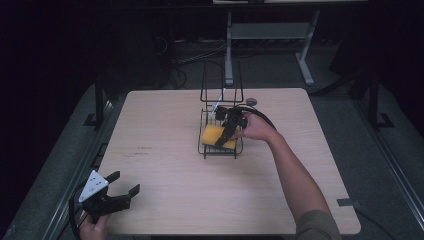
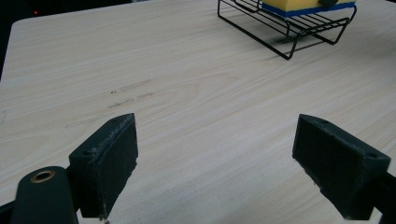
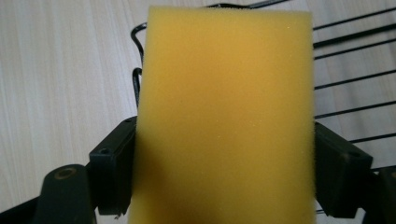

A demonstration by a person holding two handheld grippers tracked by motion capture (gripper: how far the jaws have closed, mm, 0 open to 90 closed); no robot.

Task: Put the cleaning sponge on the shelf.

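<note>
Right gripper view: right gripper (image 3: 224,172) pinches yellow sponge (image 3: 226,116) over wire rack (image 1: 220,135), probably placing it; next, release. Left gripper (image 1: 122,187) spread, idle.

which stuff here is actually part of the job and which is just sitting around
In the job:
yellow sponge, held between the right gripper jaws
black wire rack under it

Just about:
left gripper, open over bare table
small round object behind the rack
</note>
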